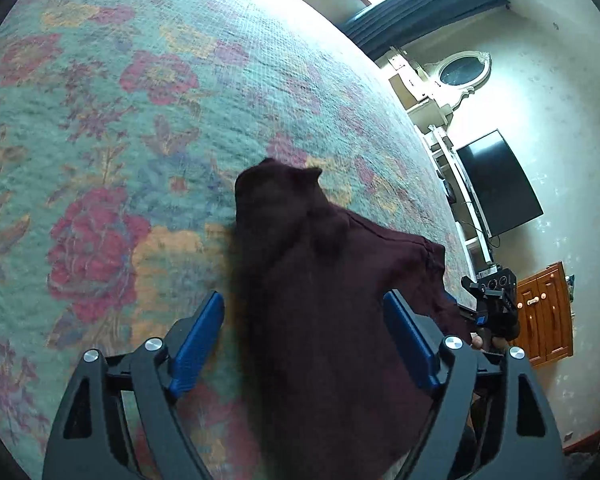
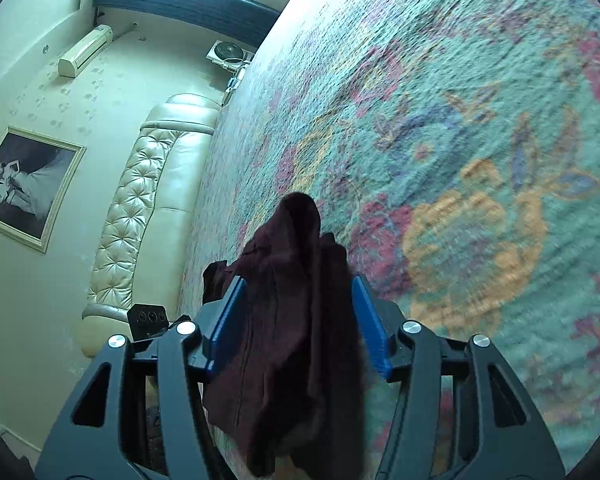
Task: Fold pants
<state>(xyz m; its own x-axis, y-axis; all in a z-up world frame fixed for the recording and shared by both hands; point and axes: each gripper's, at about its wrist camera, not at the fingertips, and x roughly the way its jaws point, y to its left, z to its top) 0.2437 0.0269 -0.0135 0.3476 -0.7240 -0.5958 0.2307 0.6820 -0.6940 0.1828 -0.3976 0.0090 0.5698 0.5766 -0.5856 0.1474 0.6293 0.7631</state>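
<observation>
The dark maroon pants (image 1: 320, 300) hang between the two grippers above a floral bedspread (image 1: 120, 120). In the left wrist view the cloth lies between the blue pads of my left gripper (image 1: 306, 312), whose jaws stand wide apart. The right gripper (image 1: 490, 300) shows at the pants' far right edge. In the right wrist view the bunched pants (image 2: 296, 300) drape between the blue pads of my right gripper (image 2: 298, 292), jaws also apart. The left gripper body (image 2: 148, 320) shows at the left.
The bedspread (image 2: 460, 140) covers the bed. A tufted cream headboard (image 2: 140, 200) and framed picture (image 2: 24, 184) are on the left wall. A television (image 1: 500, 184), mirror dresser (image 1: 456, 76) and wooden cabinet (image 1: 544, 316) stand beyond the bed edge.
</observation>
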